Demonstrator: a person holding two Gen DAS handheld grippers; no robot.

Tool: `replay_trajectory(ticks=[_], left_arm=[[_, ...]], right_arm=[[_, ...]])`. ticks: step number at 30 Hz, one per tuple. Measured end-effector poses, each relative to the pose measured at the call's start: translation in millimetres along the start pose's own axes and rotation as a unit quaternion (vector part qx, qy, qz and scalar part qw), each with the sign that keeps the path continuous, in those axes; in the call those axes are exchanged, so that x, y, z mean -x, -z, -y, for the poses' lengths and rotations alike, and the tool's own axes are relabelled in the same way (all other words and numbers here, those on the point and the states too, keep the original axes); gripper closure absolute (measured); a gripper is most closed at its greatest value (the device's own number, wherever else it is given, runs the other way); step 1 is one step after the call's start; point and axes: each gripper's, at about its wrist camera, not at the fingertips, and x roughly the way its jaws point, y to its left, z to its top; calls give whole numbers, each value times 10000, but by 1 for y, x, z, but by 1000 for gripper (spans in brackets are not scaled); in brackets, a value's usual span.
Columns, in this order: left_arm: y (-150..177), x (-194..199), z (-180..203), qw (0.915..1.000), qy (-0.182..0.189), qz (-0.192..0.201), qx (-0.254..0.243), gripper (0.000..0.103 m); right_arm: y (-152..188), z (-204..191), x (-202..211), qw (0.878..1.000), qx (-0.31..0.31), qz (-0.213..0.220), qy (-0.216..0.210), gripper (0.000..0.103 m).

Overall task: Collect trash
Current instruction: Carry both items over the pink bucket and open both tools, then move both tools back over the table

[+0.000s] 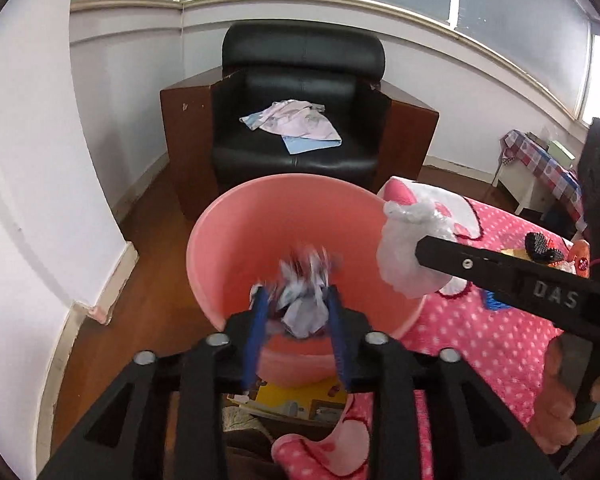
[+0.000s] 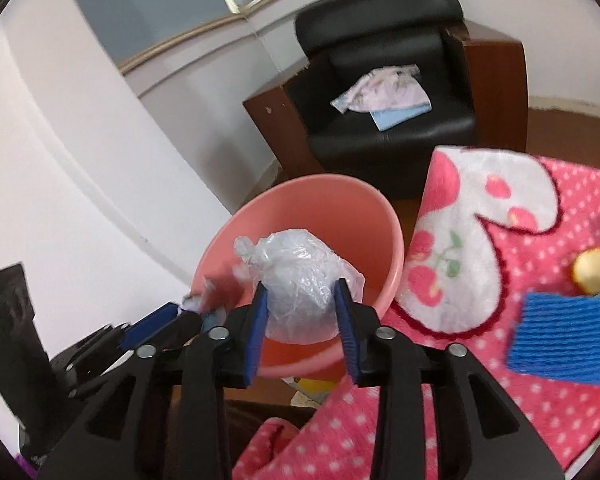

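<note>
Left gripper (image 1: 298, 300): jaws parted, crumpled paper (image 1: 306, 300) loose between them.
Right gripper (image 2: 302, 292): jaws around plastic bag (image 2: 300, 276); grip unclear.
Bucket (image 1: 236, 232): just ahead, below both.

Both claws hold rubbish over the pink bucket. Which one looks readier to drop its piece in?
Probably the left gripper: its crumpled paper sits over the pink bucket's middle. The right gripper's plastic bag hangs near the rim.

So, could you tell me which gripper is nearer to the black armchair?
Hard to call. Both the left gripper and the right gripper sit over the pink bucket, with the armchair well beyond it.
</note>
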Motion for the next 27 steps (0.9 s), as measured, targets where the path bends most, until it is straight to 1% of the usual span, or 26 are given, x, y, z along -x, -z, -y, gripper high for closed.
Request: replay_trajectory(ticks=[4,6,8,11,14,17,19,20,23,27], left_arm=[[-1,-3,-7,9999,134,64,23,62],[0,-1,-7,9998,190,88,22,60],[3,3,-5,9995,307,100,48,60],[7,9,5,9988,460,104,106,60],[14,14,22,9974,686,2,219,59],[24,19,44,9970,768,-71,100,59],[32,20,63,9964,829,-164,-21,59],[36,21,71,9957,902,-209,-64,59],[50,25,97,9917,1235,-322,-173,60],[65,25,126,9865,1497,-540,-382,59]], right_arm=[[-4,2,-6,9999,-151,-28,27,58],[-6,2,-5,9999,-165,1,30,57],[-5,1,2,9999,-152,65,2,55],[0,1,18,9998,-124,124,24,54],[14,5,42,9996,-89,243,146,54],[38,9,72,9982,75,323,504,54],[51,15,86,9975,66,304,638,54],[61,19,97,9965,28,307,779,54],[82,32,119,9946,-105,340,975,54],[107,42,143,9929,-349,388,1069,54]])
